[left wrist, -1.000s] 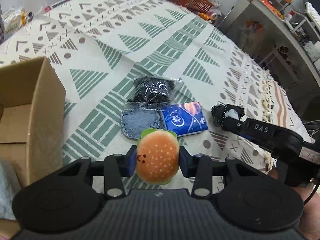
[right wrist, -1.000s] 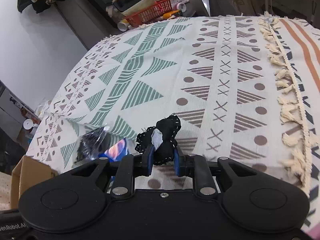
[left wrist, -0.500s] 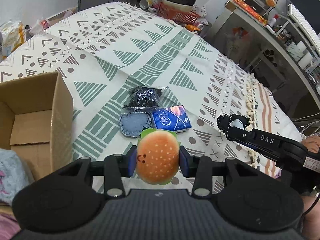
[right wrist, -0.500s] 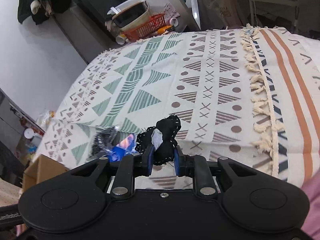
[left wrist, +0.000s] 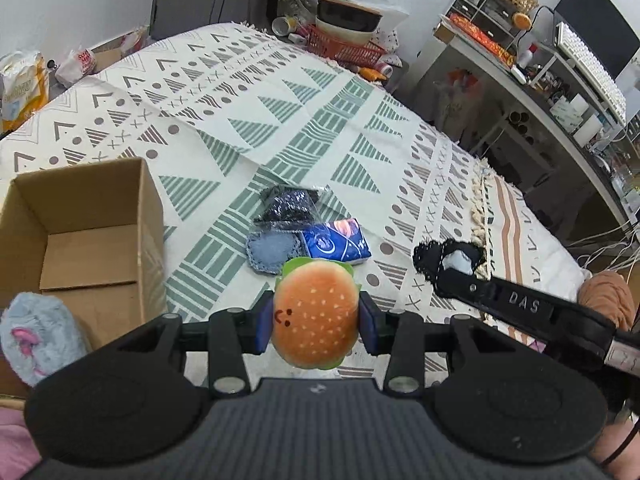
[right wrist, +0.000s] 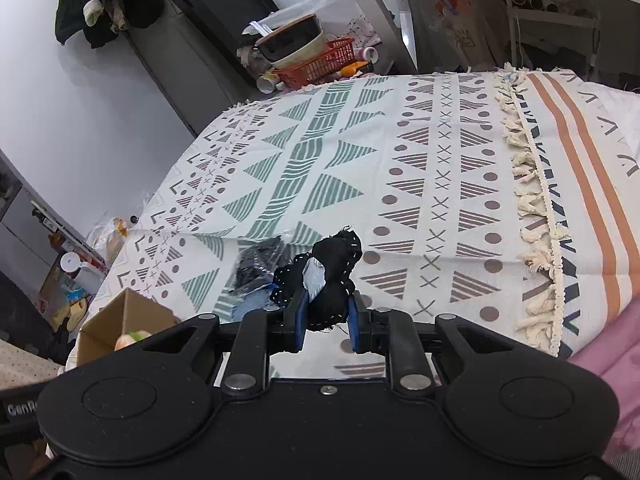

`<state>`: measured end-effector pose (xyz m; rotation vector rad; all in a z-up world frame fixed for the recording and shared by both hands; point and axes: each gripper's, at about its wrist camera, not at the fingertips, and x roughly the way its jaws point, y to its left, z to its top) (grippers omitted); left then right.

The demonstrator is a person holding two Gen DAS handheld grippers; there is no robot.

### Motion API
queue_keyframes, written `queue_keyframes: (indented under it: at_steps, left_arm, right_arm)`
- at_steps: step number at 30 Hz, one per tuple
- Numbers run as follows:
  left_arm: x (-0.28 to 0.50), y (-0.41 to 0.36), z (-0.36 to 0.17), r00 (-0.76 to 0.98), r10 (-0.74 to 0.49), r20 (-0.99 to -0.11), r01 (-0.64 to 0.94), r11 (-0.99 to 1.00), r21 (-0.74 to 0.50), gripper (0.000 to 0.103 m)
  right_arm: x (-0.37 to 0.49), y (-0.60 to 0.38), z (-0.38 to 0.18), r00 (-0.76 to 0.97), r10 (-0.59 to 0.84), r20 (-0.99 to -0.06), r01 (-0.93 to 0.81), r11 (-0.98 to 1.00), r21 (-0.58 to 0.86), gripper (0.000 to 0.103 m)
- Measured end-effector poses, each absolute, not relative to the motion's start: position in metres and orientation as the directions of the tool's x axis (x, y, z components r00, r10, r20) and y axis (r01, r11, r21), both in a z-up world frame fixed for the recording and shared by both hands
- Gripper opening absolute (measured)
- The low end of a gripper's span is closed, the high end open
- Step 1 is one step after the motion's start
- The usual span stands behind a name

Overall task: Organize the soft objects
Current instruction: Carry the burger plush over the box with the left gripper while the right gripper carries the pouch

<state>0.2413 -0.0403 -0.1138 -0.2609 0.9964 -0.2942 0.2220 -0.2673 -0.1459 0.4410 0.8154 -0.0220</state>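
Left wrist: left gripper point(left wrist: 316, 322), fingers pinching burger plush point(left wrist: 315, 315) above the bed, right of box point(left wrist: 84, 216). Risk: round plush squirts free.

Right wrist: right gripper point(right wrist: 325, 322), fingers pinching black cloth point(right wrist: 329, 276) aloft. Risk: loose folds slip out.

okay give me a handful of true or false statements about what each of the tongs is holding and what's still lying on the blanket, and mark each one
1. The left tongs are shut on a burger plush. True.
2. The right tongs are open and hold nothing. False: they are shut on a black fabric piece with white stitching.
3. A blue tissue pack lies on the patterned blanket. True.
4. The cardboard box stands to the right of the burger plush in the left wrist view. False: it stands to the left.
5. The burger plush is already inside the box. False: it is held above the blanket, beside the box.
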Motion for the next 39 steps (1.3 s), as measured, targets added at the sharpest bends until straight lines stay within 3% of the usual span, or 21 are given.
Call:
queue_keyframes:
  at_steps: [30,39]
  left_arm:
    - [0.237,0.058,-0.101,0.598,-0.288,-0.748,0.012,0.936,-0.351,0.042]
    - [0.255,0.095,-0.121,0.567,-0.253,-0.784,-0.066,0.934,-0.35,0.042]
  right_arm:
    - [0.218,-0.152,-0.112,0.687,0.258,-0.68,0.027,0.925,0.379,0.021]
    - [0.229,-0.114,-0.114,0.657,0.311,-0.687,-0.029,0.921,0.389,0.021]
